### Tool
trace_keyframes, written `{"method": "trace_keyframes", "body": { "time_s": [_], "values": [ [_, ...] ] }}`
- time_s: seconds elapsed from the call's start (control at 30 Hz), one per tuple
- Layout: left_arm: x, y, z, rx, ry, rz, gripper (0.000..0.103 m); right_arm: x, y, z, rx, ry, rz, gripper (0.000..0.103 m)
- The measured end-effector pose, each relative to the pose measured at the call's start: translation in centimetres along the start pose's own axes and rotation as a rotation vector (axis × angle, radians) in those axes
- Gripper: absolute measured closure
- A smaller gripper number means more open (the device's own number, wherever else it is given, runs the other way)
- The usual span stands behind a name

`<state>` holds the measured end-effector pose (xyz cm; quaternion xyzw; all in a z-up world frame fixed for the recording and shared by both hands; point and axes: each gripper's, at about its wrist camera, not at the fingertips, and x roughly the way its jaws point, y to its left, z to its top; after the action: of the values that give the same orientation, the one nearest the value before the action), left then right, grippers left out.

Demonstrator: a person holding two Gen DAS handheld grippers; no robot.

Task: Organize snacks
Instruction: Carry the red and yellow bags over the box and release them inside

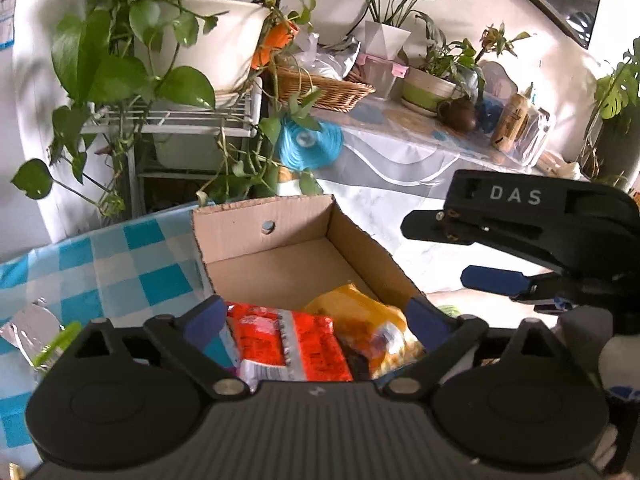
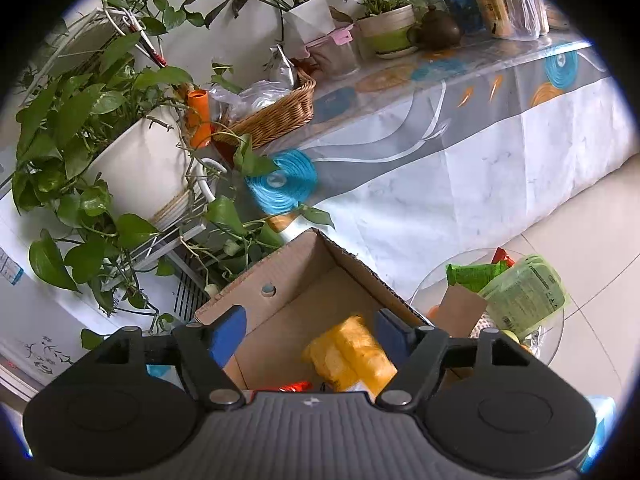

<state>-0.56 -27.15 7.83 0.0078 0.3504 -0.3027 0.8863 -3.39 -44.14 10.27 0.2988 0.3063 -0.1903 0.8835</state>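
Over the blue-checked tablecloth (image 1: 120, 264) the left gripper (image 1: 318, 320) hangs with fingers spread wide and empty above the cardboard box (image 1: 280, 256), where a red snack packet (image 1: 288, 344) lies beside a yellow snack bag (image 2: 352, 356), while the right gripper (image 2: 310, 336), likewise gaping and empty, hovers over that bag.

Blue-and-white checked tablecloth (image 1: 120, 272) spread below and to the left of the left gripper (image 1: 316, 312). Directly on it, straight ahead of the fingers: open cardboard box (image 1: 280, 256). Off to the left, beside the gripper body: crumpled silver foil packet (image 1: 28, 328) on the same cloth.

To the right of the right gripper (image 2: 312, 332): round glass table (image 2: 436, 276) over tile floor (image 2: 580, 220), carrying green packets (image 2: 524, 300).

Farther ahead: long side table under patterned cloth (image 2: 460, 152), bearing wicker basket (image 2: 280, 116), green-banded plant pot (image 2: 390, 28) and brown teapot (image 2: 436, 30).
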Motion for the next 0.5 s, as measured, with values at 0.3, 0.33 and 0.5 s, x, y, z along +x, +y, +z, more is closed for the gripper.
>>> {"method": "trace_keyframes", "body": {
  "time_s": [0.3, 0.33, 0.5],
  "values": [
    [-1.5, 1.3, 0.2, 0.029, 0.006, 0.052, 0.006, -0.1, 0.4, -0.1, -0.023, 0.000, 0.016, 0.023],
    [-1.8, 1.5, 0.2, 0.023, 0.006, 0.049, 0.006, -0.1, 0.5, -0.2, -0.026, 0.000, 0.019, 0.023],
    [-3.2, 3.4, 0.3, 0.021, -0.002, 0.063, 0.006, 0.1, 1.0, -0.4, -0.052, 0.012, 0.033, 0.023]
  ]
}}
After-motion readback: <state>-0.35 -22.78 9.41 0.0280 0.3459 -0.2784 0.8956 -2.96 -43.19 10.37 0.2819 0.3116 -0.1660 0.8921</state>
